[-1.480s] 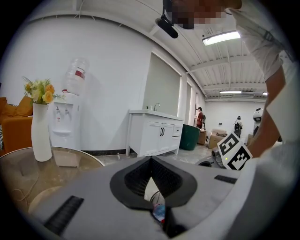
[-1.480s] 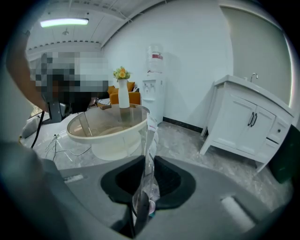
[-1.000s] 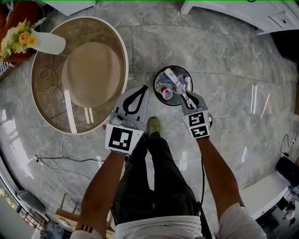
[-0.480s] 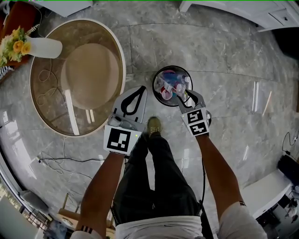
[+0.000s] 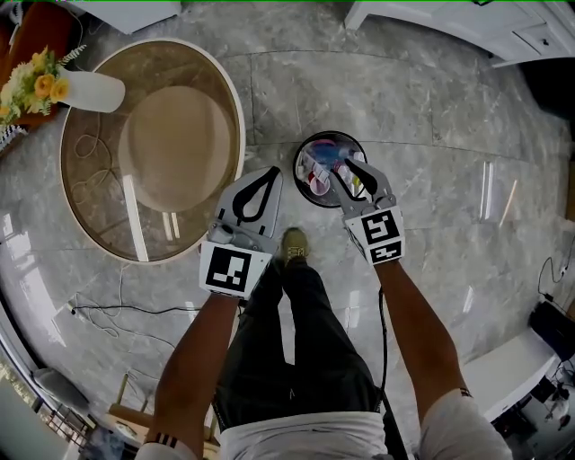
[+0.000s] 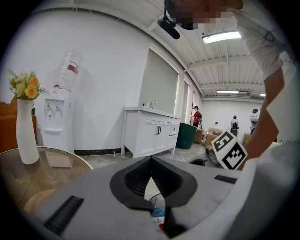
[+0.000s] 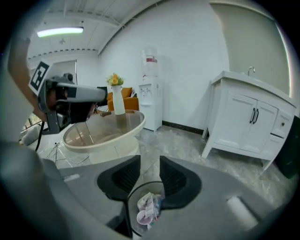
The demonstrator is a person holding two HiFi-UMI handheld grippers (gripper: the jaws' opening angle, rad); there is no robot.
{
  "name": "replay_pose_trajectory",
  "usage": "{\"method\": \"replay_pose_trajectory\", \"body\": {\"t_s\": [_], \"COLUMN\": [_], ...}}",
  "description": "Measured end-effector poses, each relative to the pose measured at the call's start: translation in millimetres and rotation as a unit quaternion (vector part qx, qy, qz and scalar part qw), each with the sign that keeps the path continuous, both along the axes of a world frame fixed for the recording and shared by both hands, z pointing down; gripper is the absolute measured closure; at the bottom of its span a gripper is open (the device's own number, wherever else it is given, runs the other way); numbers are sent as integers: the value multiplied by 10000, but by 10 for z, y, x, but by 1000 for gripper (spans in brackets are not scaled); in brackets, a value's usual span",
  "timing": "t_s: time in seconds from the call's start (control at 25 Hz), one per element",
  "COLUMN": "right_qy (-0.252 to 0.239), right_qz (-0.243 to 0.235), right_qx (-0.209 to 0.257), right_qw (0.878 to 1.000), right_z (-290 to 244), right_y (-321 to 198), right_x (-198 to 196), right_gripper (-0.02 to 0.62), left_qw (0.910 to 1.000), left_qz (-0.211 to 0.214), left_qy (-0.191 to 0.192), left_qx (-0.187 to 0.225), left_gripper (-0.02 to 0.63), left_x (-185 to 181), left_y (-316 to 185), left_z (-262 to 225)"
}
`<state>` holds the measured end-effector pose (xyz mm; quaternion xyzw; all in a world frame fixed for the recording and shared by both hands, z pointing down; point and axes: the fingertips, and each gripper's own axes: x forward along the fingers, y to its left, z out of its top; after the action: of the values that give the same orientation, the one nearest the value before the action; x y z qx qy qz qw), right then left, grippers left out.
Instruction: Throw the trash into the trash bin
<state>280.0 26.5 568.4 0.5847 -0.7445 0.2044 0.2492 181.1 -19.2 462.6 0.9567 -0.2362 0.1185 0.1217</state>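
The round black trash bin (image 5: 306, 148) stands on the marble floor just ahead of my foot, filled with crumpled wrappers and a pink cup (image 5: 320, 183). My right gripper (image 5: 349, 167) hovers above the bin's near right side. Its jaws have just been closing a little but stand open with nothing between them. In the right gripper view the bin (image 7: 140, 188) and its trash (image 7: 149, 207) show through the gap of that gripper (image 7: 150, 159). My left gripper (image 5: 276, 169) is held left of the bin, tips together and empty (image 6: 150, 159).
A round glass table (image 5: 81, 207) with a white vase of yellow flowers (image 5: 90, 88) stands to the left. A white cabinet (image 5: 467, 27) runs along the top right. A cable (image 5: 117, 310) lies on the floor at lower left. My shoe (image 5: 296, 244) is close behind the bin.
The white piece of trash that the right gripper held over the bin has dropped in. The right gripper's jaws have parted and it has lifted, empty. The left gripper has stayed put.
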Motion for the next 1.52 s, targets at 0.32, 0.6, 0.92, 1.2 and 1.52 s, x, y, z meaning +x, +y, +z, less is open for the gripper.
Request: {"method": "replay_pose_trajectory", "body": {"t_s": [0.32, 0.6, 0.92, 1.2, 1.52], "right_qy": [-272, -346, -798, -1001, -957], "right_qz": [-303, -659, -1070, -1064, -1199], "right_qx": [1167, 1832, 2533, 2920, 3224], "right_qw": [9923, 9803, 9581, 9452, 9341], "right_z": [-1249, -2330, -3488, -4170, -4780], "right_y": [-407, -537, -472, -389, -240], "right_x": [-367, -758, -1248, -1495, -1703], "right_gripper": [552, 594, 594, 594, 594], "left_qw": [9992, 9970, 9933, 9882, 9827], "left_qz": [-121, -234, -254, -295, -98], "left_qy": [251, 452, 783, 1080, 1282], "left_qx": [290, 575, 807, 1044, 1332], "left_gripper": [606, 606, 606, 606, 606], "left_x": [-98, -271, -553, -810, -936], "left_y": [-165, -237, -162, -75, 75], "left_z": [-660, -1497, -2429, -3151, -3776]}}
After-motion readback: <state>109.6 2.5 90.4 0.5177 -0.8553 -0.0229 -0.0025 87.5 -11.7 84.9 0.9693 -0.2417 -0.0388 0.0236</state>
